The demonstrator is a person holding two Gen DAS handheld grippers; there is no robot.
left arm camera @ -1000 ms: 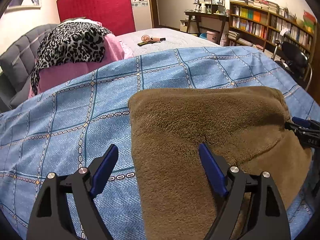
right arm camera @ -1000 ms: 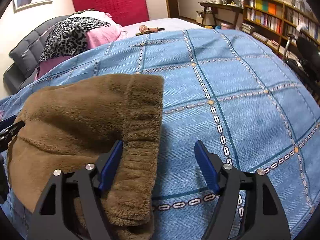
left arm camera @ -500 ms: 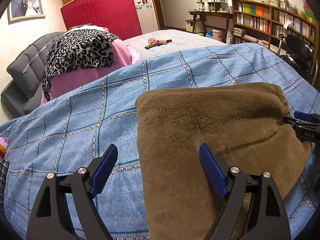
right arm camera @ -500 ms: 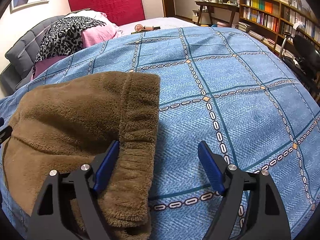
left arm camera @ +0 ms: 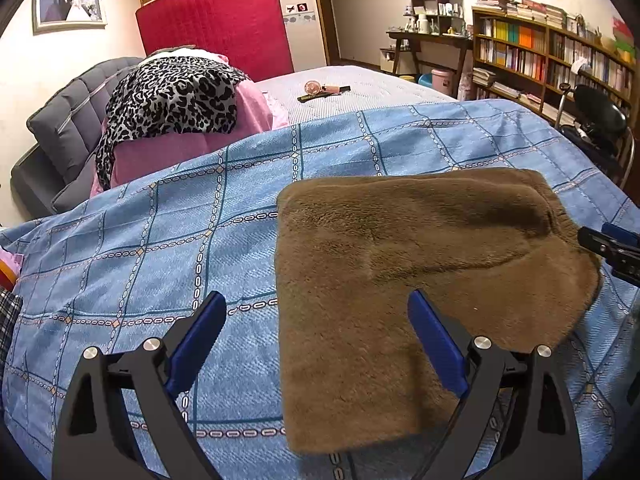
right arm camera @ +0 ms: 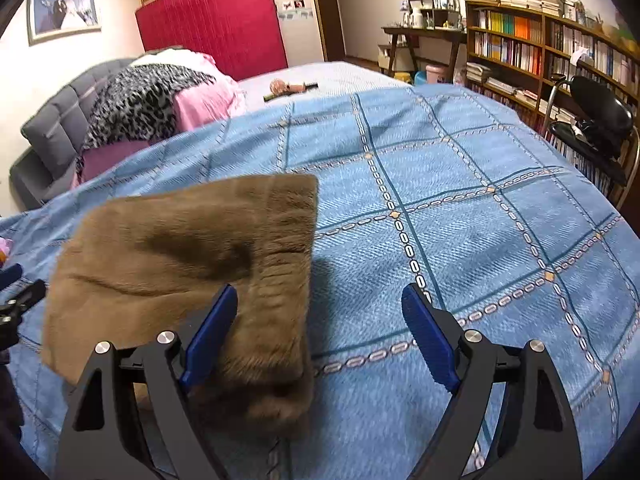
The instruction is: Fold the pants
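Note:
The brown fleece pants [left arm camera: 400, 280] lie folded into a flat bundle on the blue checked bedspread [left arm camera: 160, 248]. My left gripper [left arm camera: 316, 340] is open and empty, held above the bundle's left edge. My right gripper [right arm camera: 316, 332] is open and empty, held above the bundle's right edge, where the ribbed waistband [right arm camera: 280, 288] of the pants [right arm camera: 180, 256] shows. The right gripper's tip [left arm camera: 608, 244] shows at the right edge of the left wrist view. The left gripper's tip [right arm camera: 20, 300] shows at the left edge of the right wrist view.
A pink quilt with a leopard-print cloth [left arm camera: 172, 96] lies piled at the bed's head by a grey headboard [left arm camera: 68, 132]. A small pink object [left arm camera: 320, 90] lies on the far mattress. Bookshelves [left arm camera: 552, 56] and a black chair [left arm camera: 600, 120] stand to the right.
Both grippers have lifted and drawn back from the pants, which now look smaller and farther below. Both stay open. The pants have not moved.

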